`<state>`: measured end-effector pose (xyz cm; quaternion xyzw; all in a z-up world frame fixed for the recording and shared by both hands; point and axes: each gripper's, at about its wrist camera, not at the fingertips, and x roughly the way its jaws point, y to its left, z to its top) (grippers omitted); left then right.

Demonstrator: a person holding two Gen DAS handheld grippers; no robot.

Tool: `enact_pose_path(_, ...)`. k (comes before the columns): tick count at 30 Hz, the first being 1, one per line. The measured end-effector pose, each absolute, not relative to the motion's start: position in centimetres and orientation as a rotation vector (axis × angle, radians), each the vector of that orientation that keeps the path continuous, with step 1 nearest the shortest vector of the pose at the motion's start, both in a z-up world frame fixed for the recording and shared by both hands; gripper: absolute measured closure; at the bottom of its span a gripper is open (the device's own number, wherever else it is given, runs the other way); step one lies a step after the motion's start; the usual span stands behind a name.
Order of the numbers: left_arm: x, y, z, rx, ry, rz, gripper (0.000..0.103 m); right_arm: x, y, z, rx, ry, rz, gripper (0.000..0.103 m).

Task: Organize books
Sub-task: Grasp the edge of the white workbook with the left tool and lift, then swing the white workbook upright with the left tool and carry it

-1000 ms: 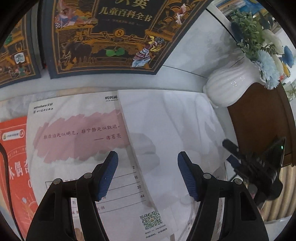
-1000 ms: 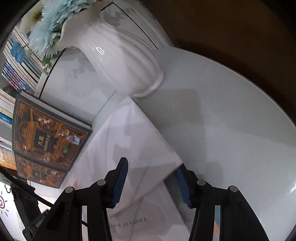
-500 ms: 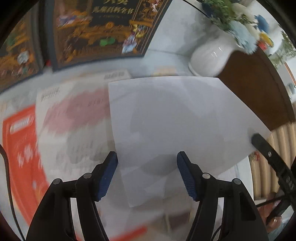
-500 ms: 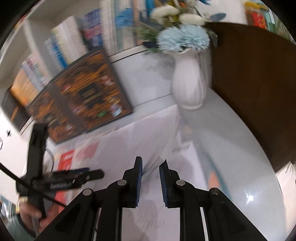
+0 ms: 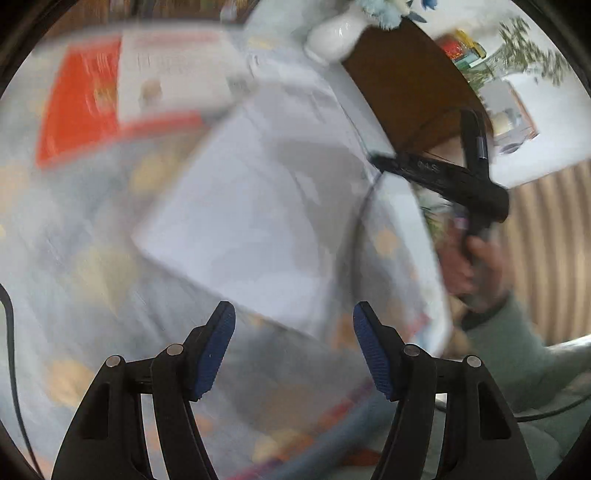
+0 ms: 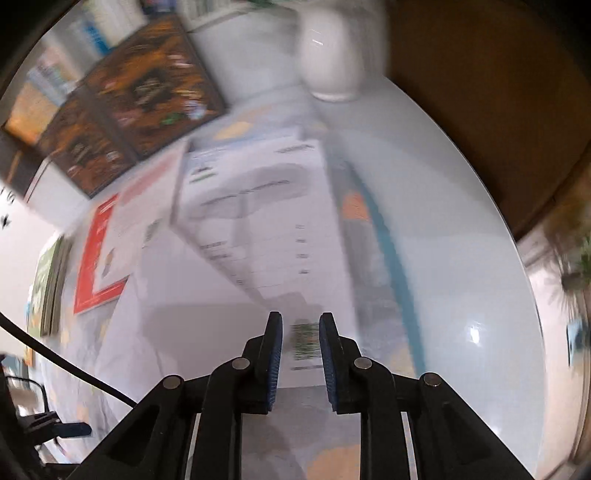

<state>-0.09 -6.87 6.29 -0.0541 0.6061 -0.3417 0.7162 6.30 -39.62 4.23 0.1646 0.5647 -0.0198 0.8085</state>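
Both views are blurred by motion. An open white book (image 6: 258,206) with printed lines and a QR code lies on the round white table (image 6: 461,258). A plain white page (image 5: 240,206) of it is raised and swung over to the left. My right gripper (image 5: 375,159) is shut on that page's far corner, and in its own view the gripper (image 6: 301,332) shows narrow jaws with the page (image 6: 207,343) to their left. My left gripper (image 5: 294,332) hangs open above the near edge of the page and touches nothing. A red-orange book (image 5: 81,103) lies beside the open book.
Two dark illustrated books (image 6: 147,85) lean against the back wall below a shelf of books. A white vase (image 5: 332,33) with flowers stands at the back by a brown panel (image 5: 406,85). A hand (image 5: 476,258) in a green sleeve grips the right tool.
The right jaws shut on the white page's edge, lifted it and carried it leftward, which uncovered the printed page. The left gripper pulled back toward the table's near side with its jaws unchanged.
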Motion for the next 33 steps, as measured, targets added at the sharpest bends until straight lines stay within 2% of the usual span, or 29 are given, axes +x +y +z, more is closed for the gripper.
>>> enact_pose_path(2,1.5,-6.7,6.6,-0.093,1.256,-0.645,0.04,4.8,-40.6,4.7,0.456,1.193,-0.04,0.082)
enact_pose_path(4,4.2,-6.4,5.8,-0.089,1.194,-0.506,0.04,2.0,-40.8,4.6,0.584,1.18,-0.005,0.064)
enact_pose_path(5,5.1,-6.4,5.2,-0.082,1.19,-0.464,0.04,1.1,-40.3,4.1,0.617,1.193,0.016,0.062)
enact_pose_path(10,7.7,-8.0,1.6,-0.085,1.272,-0.406,0.04,-2.0,-34.9,0.2,0.656,1.326,0.165,0.062)
enact_pose_path(12,6.2,-8.6,2.0,-0.086,1.28,-0.475,0.037,-2.1,-33.0,0.4,0.567,1.293,0.193,0.06)
enact_pose_path(14,4.0,-8.1,1.7,-0.135,1.311,-0.481,0.039,-2.3,-32.1,0.9,0.49,1.295,0.207,0.06)
enact_pose_path(22,-5.3,-8.5,1.3,-0.217,1.373,-0.58,0.039,-4.4,-35.7,0.3,0.57,1.307,0.215,0.059)
enact_pose_path(25,-5.8,-7.8,1.3,-0.257,1.358,-0.537,0.043,-6.2,-35.7,0.5,0.569,1.319,0.226,0.06)
enact_pose_path(28,-5.5,-7.5,1.0,-0.303,1.354,-0.512,0.045,-7.2,-33.9,0.7,0.493,1.311,0.233,0.064)
enact_pose_path(33,-7.6,-7.1,1.5,-0.318,1.331,-0.459,0.048,-8.4,-32.1,1.2,0.325,1.299,0.221,0.064)
